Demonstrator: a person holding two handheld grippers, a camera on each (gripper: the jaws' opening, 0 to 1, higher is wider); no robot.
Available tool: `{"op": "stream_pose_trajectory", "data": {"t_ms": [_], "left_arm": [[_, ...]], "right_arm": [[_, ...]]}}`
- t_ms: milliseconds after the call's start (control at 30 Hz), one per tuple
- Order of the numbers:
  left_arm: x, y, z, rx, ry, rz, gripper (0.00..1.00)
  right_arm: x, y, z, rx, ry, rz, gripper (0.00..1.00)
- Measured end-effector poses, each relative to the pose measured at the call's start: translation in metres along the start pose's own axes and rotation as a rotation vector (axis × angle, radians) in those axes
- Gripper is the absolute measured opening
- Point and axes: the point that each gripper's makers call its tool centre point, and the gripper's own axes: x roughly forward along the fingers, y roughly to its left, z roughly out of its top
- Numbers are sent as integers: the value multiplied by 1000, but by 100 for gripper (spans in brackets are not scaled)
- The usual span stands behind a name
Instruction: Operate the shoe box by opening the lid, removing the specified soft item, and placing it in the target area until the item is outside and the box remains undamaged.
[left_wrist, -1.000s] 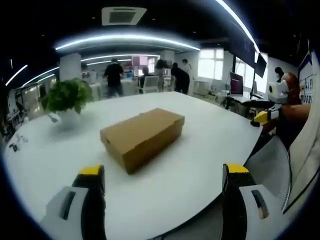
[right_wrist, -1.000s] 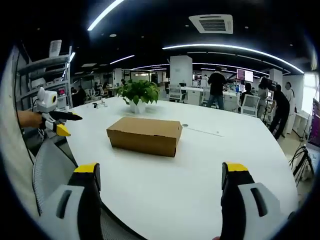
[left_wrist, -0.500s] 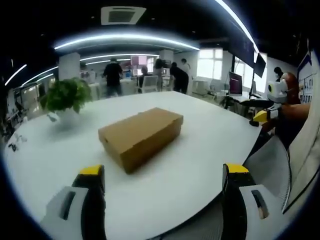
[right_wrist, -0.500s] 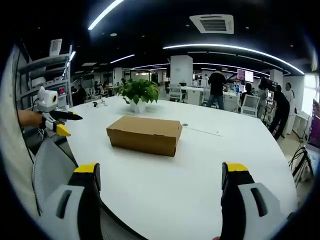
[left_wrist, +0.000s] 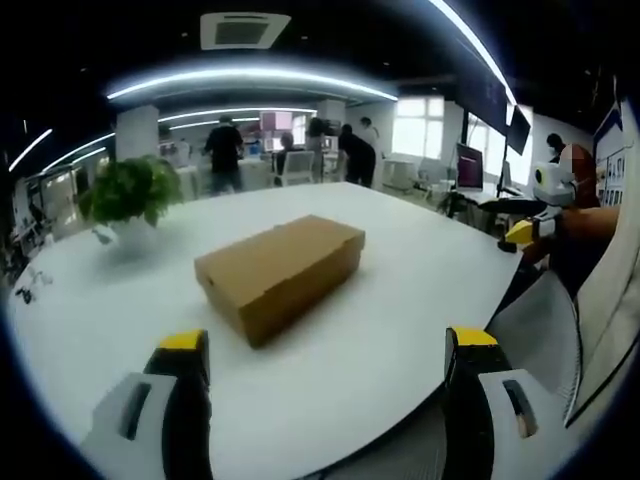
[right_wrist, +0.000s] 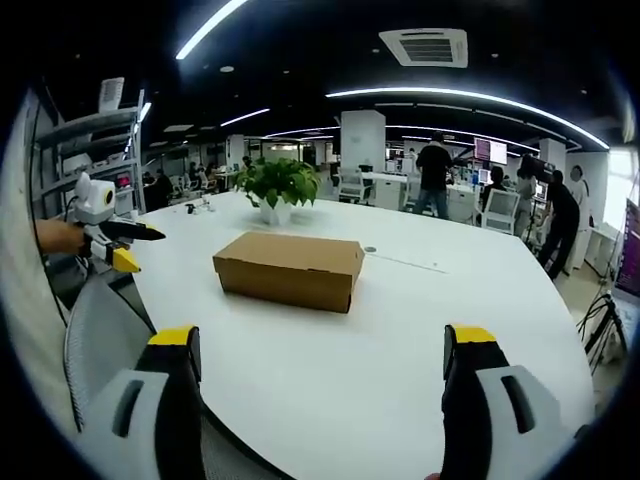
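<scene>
Closed shoe box on the white tabletop, both grippers held back from it.

Left gripper (left_wrist: 325, 345) and right gripper (right_wrist: 322, 340) have their fingers spread wide, holding nothing, at the near edge of the tabletop (right_wrist: 420, 300). The brown shoe box (right_wrist: 289, 269) lies mid-table, lid down. Beyond it stands a potted plant (right_wrist: 277, 188); people stand far behind.

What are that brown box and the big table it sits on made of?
The box looks like plain cardboard: flat tan-brown, matte, with crisp folded edges and a closed lid. The table seems to be a smooth white laminate or painted board; its top is even and faintly glossy, though the core material can't be told from here.
</scene>
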Motion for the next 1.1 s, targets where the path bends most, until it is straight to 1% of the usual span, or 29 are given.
{"op": "stream_pose_trajectory", "data": {"t_ms": [767,1100], "left_arm": [[-1,-1,-1,5,9,-4,100],[1,0,-2,8,14,-4,100]], "right_arm": [[1,1,-2,0,6,10,96],[2,-2,-2,-7,12,10,96]]}}
